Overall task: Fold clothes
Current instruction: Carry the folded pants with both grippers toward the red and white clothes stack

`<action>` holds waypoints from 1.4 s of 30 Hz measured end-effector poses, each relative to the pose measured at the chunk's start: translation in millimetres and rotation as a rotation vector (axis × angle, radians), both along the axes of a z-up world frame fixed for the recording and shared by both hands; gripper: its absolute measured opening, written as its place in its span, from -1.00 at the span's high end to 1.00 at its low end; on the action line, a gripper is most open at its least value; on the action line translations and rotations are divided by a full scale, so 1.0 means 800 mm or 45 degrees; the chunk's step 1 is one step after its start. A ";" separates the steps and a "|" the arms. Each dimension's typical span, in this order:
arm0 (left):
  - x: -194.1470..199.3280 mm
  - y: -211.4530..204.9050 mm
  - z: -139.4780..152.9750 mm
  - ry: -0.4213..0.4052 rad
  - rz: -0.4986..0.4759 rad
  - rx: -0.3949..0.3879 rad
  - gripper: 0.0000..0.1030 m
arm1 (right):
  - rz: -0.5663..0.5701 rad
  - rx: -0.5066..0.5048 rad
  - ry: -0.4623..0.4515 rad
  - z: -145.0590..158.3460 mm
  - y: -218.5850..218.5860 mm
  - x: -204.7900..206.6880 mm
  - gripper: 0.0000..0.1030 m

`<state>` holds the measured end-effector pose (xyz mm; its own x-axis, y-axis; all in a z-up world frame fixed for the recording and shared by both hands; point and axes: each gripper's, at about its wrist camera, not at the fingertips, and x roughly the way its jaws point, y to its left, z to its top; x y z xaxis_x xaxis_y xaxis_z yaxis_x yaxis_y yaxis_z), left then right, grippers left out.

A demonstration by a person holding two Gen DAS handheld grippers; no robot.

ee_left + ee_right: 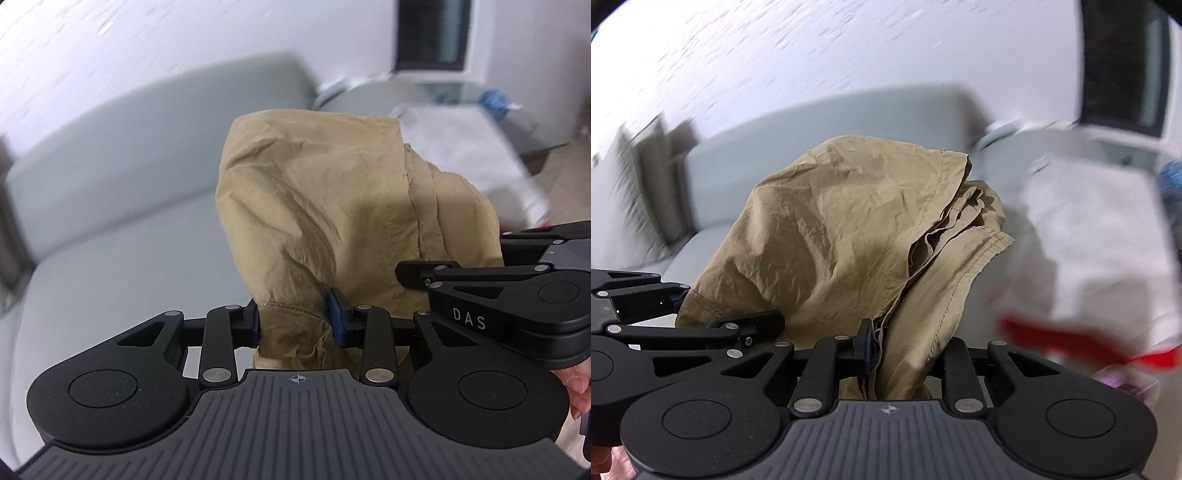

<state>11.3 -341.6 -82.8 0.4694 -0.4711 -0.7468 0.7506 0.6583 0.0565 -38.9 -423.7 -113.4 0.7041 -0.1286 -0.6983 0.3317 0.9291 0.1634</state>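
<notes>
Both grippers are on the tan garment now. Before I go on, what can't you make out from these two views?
- Tan garment: its type and lower part, hidden behind the left gripper in the left wrist view.
- Right gripper: its right pad, covered by cloth in the right wrist view.
- Red thing: motion-blurred there.

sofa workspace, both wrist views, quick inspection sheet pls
surface: grey sofa, seat and backrest bare where visible
job's things: tan garment, bunched and wrinkled, lifted off the seat, held at two spots close together
clutter: white cloth at the right end of the sofa; a red item and a blue object, both too blurred to identify
grippers: left gripper shut on the garment's hem; right gripper shut on a gathered fold, its far finger hidden by fabric
cables: nothing seen
surroundings: white wall; dark window; cushions at the sofa's left end, blurred
</notes>
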 end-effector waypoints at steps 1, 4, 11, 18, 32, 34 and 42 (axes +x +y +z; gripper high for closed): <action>0.001 -0.034 0.006 0.005 -0.039 -0.036 0.30 | -0.038 -0.034 -0.001 0.010 -0.025 -0.003 0.61; 0.004 -0.105 0.013 0.056 -0.096 -0.103 0.29 | -0.114 -0.136 0.039 0.027 -0.084 -0.004 0.61; 0.027 -0.236 -0.002 0.241 -0.121 -0.174 0.29 | -0.250 -0.192 0.195 0.031 -0.216 0.018 0.61; 0.063 -0.312 -0.058 0.324 -0.067 -0.127 0.28 | -0.244 -0.139 0.296 -0.030 -0.281 0.065 0.61; 0.057 -0.221 -0.082 0.128 -0.267 -0.298 -0.54 | -0.230 -0.225 0.142 -0.040 -0.276 0.003 -0.51; 0.057 -0.199 -0.068 0.087 -0.293 -0.358 -0.49 | -0.195 -0.288 0.074 -0.016 -0.261 -0.019 -0.51; 0.039 -0.229 -0.086 0.150 -0.525 -0.309 0.93 | 0.064 -0.379 0.146 -0.062 -0.229 -0.009 0.85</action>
